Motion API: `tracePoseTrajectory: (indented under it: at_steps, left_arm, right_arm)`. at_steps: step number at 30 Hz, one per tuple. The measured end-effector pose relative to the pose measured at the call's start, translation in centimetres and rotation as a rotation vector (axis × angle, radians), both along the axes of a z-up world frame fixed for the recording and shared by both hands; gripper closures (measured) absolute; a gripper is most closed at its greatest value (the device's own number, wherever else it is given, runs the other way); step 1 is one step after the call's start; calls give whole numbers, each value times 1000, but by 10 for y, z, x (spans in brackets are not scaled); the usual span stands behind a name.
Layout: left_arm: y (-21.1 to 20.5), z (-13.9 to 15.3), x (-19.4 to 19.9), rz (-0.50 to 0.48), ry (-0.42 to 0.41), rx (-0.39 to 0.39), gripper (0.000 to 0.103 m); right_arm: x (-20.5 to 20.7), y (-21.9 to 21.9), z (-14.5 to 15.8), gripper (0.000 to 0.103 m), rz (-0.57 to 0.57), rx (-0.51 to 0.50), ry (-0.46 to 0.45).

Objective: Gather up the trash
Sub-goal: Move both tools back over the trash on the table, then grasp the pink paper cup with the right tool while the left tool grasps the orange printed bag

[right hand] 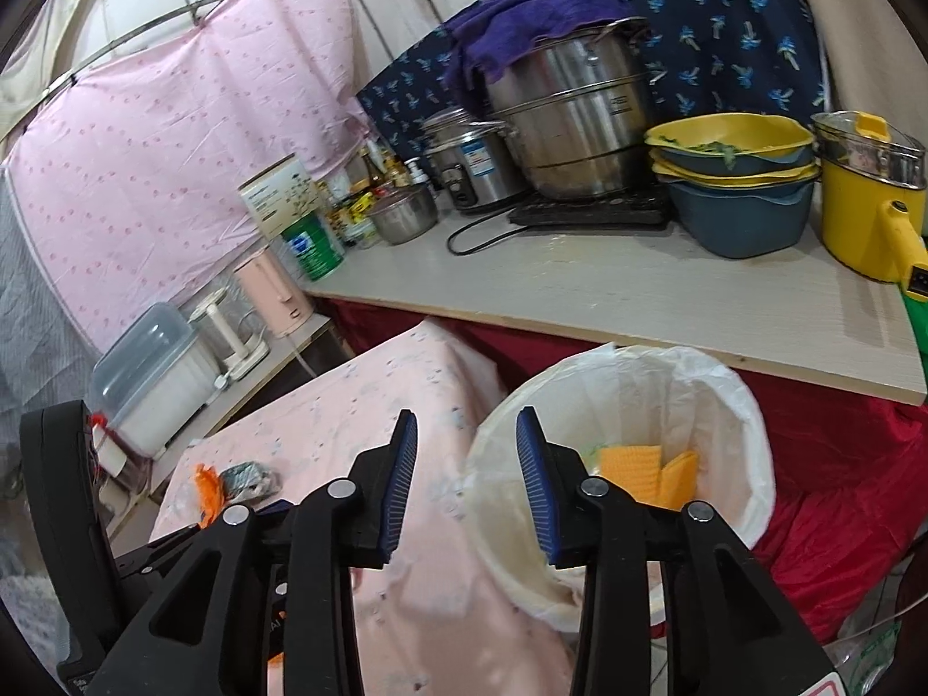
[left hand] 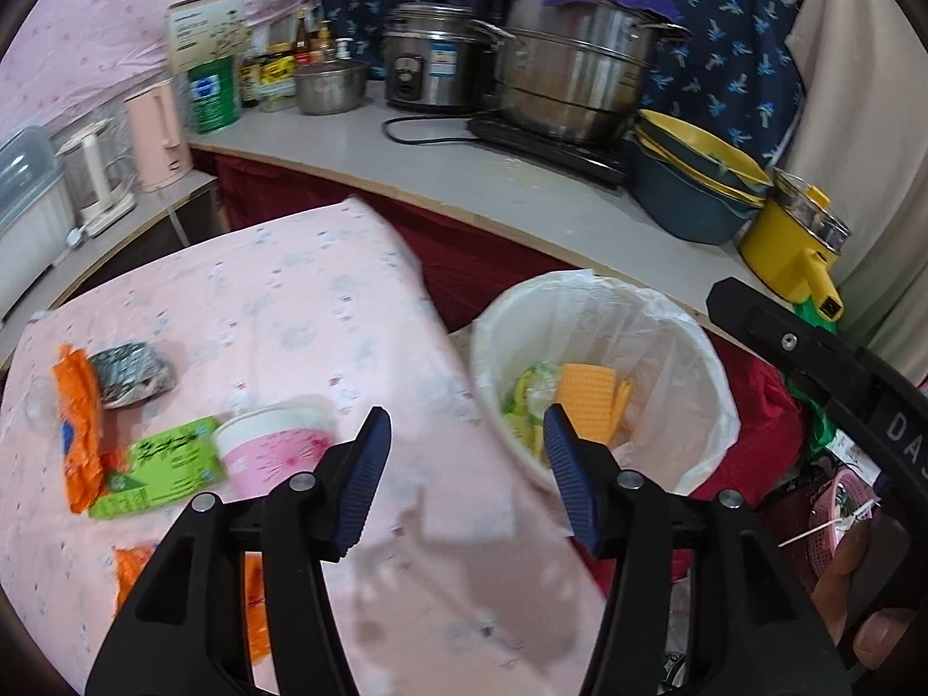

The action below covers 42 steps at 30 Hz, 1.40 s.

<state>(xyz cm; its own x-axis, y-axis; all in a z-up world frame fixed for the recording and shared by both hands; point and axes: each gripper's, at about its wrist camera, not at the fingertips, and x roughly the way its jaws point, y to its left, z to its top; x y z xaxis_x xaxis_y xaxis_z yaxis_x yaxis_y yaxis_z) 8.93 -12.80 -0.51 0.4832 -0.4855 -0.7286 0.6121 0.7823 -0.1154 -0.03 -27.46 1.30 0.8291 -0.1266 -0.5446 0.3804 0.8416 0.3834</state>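
Observation:
A white-lined trash bin (left hand: 667, 336) stands right of the pink-clothed table (left hand: 301, 313) and holds an orange wrapper (left hand: 586, 400) and green scraps. On the table lie a pink paper cup (left hand: 272, 452) on its side, a green packet (left hand: 156, 470), an orange wrapper (left hand: 78, 435) and a crumpled grey foil bag (left hand: 133, 374). My left gripper (left hand: 467, 464) is open and empty over the table edge beside the bin. My right gripper (right hand: 467, 481) is open and empty, just left of the bin (right hand: 725, 406), whose orange wrapper (right hand: 632, 467) shows inside.
A counter (left hand: 441, 174) behind holds a large steel pot (left hand: 580, 75), a rice cooker (left hand: 435, 58), stacked yellow and blue bowls (left hand: 690, 185), a yellow pot (left hand: 794, 238) and jars. A pink kettle (left hand: 156, 133) stands on a lower shelf at left. Red cloth hangs below the counter.

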Motion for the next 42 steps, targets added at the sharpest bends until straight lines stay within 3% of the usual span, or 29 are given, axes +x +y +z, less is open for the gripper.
tracePoseTrajectory:
  at_steps: [8,11,13,21,27,42]
  left_arm:
    - [73,-3,13,149,6,2,38]
    - [101,-6,19,208,24,2,29]
    - [121,-9,22,252,39,-12,21]
    - [175,-32,32,354,99,5,15]
    - [193,-58,38,392,177,30,14]
    - [202,-112,56,414,339,43,14]
  right_arm:
    - [24,56,-6,57,113,-4,29]
    - [32,76,-9,52,148,-9,40]
    - [37,88,-11,43,164,-12,46]
    - [60,128,-30,31,226,-17,105]
    - [79,146,-55,26,255,-14,172]
    - [135,162,-117,26,291,-44,339]
